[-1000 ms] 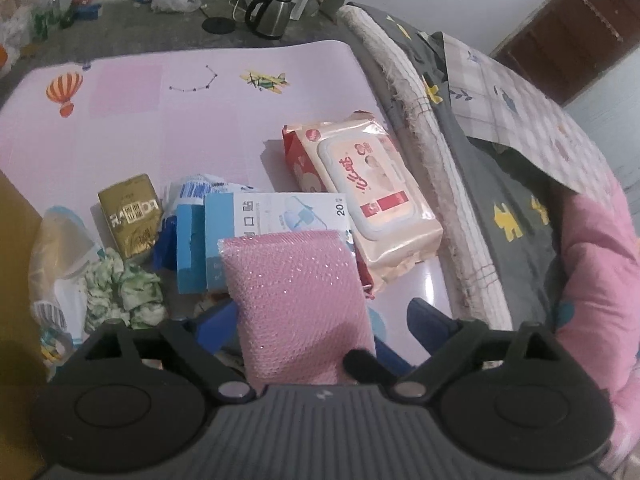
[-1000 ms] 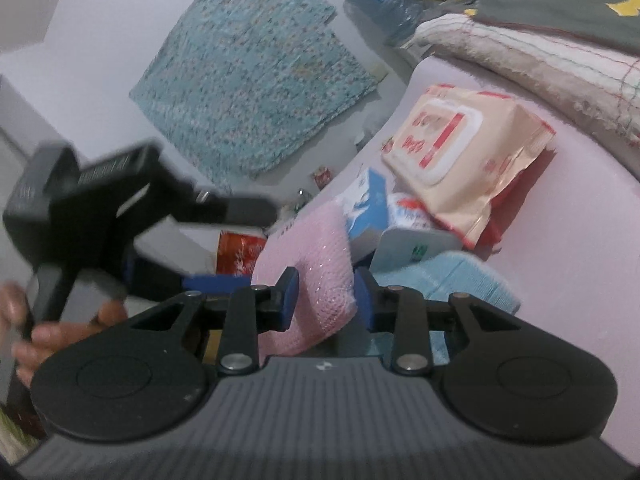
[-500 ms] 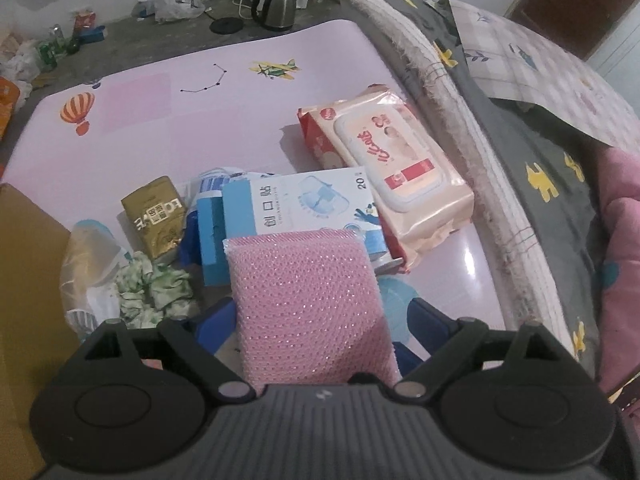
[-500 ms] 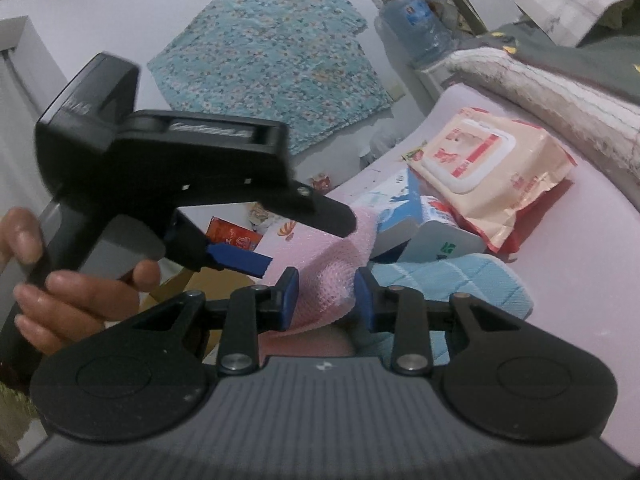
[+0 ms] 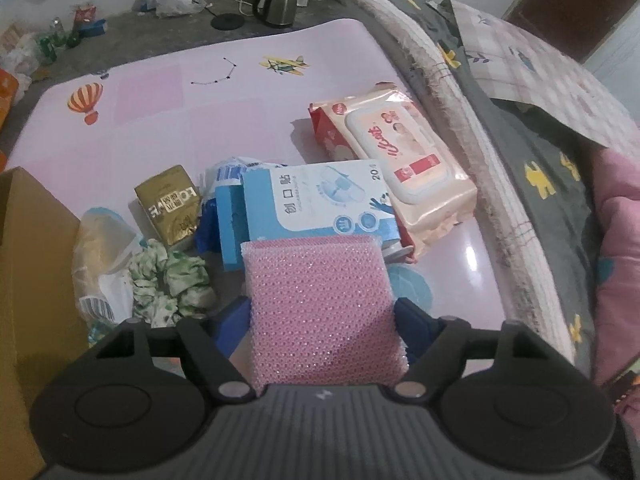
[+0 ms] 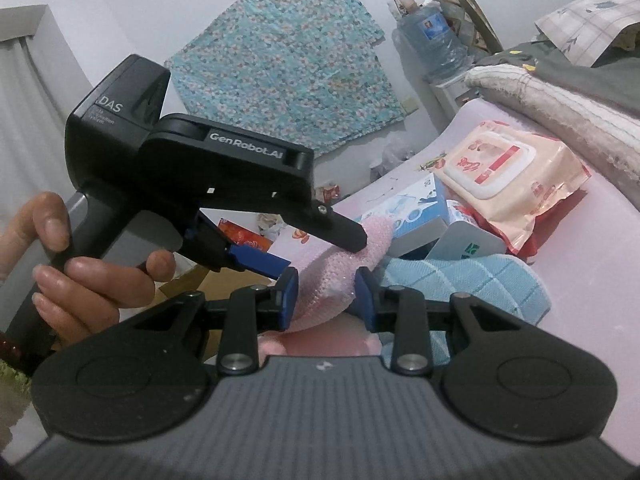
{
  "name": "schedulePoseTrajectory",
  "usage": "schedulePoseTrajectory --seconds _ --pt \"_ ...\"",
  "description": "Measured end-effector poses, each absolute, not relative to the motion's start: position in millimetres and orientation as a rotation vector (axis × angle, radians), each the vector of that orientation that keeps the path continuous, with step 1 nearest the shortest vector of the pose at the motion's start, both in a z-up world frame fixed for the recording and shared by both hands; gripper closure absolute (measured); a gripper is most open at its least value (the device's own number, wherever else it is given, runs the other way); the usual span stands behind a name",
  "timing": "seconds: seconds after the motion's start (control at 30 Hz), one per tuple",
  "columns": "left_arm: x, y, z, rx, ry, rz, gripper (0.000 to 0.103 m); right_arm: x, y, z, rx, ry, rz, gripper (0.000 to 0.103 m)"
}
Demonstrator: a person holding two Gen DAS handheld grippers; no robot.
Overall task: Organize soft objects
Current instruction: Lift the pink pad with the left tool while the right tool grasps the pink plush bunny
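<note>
A pink mesh sponge (image 5: 320, 304) is held above the pink play mat (image 5: 160, 120). My left gripper (image 5: 322, 320) is shut on its two side edges. In the right wrist view the same sponge (image 6: 332, 276) passes between my right gripper's blue fingers (image 6: 289, 300), which press on it; my right gripper (image 6: 326, 300) is shut on it too. The left gripper's body (image 6: 192, 172) shows at the left there, in a hand. A light blue cloth (image 6: 472, 284) lies just right of the right gripper. A green-white scrunchie (image 5: 168, 284) lies left of the sponge.
A wet wipes pack (image 5: 396, 160), a blue plaster box (image 5: 316, 200), a gold packet (image 5: 168, 204) and a plastic bag (image 5: 100, 256) lie on the mat. A cardboard box (image 5: 32, 300) stands at the left. Bedding (image 5: 540, 160) borders the right; a kettle (image 5: 276, 4) stands beyond the mat.
The left gripper with the sponge has tilted and risen a little, so more of the mat shows. The right gripper stays shut on the sponge's other end.
</note>
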State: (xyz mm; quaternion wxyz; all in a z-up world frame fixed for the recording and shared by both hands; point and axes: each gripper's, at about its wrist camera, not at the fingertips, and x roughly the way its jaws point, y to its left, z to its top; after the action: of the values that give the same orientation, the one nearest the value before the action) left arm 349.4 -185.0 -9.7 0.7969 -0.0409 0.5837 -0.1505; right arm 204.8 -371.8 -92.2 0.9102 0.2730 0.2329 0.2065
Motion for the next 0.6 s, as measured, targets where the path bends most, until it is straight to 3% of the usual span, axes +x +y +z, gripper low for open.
schedulePoseTrajectory --seconds 0.1,0.27,0.6 --pt "347 -181 -7 -0.099 1.247 -0.336 0.025 198 -376 -92 0.566 0.481 0.417 0.069" --pt "344 -174 -4 -0.12 1.242 -0.351 0.025 186 -385 -96 0.559 0.482 0.383 0.053" --pt "338 -158 8 -0.166 1.205 -0.391 0.025 186 -397 -101 0.719 0.503 0.475 0.039"
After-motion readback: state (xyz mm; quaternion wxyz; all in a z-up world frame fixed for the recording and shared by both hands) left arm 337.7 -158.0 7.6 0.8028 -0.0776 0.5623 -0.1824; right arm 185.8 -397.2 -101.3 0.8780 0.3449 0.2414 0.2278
